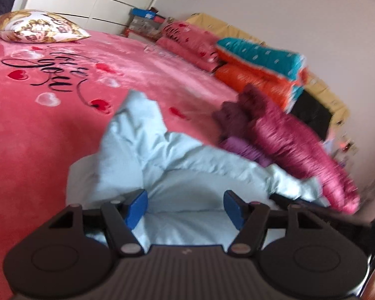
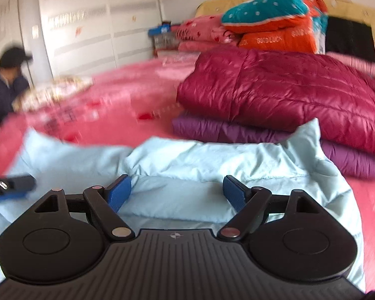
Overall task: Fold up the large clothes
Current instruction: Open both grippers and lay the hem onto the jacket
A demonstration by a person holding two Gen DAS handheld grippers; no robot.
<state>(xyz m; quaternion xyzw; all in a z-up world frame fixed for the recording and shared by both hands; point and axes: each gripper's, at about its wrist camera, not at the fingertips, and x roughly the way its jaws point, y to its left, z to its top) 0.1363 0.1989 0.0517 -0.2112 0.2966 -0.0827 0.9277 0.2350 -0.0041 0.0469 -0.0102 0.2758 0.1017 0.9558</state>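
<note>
Lying rumpled on plush pink bedspread (image 1: 37, 150): puffy pale-blue jacket (image 2: 187, 160); L gripper (image 1: 186, 206) & R gripper (image 2: 177, 191) gaping, empty.

pale blue padded jacket (image 2: 212, 160), rumpled, on bed

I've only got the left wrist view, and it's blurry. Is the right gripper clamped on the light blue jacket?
Observer: No. The right gripper is open, its jaws wide apart above the light blue jacket, with nothing pinched.
Operator: How is the stack next to it built?
Observer: The maroon jacket lies folded on top of a purple jacket.
Operator: Is the blue jacket clear of that stack?
Observer: No. A raised corner of it stands up against the stack's near side, covering part of the purple jacket's edge.
</note>
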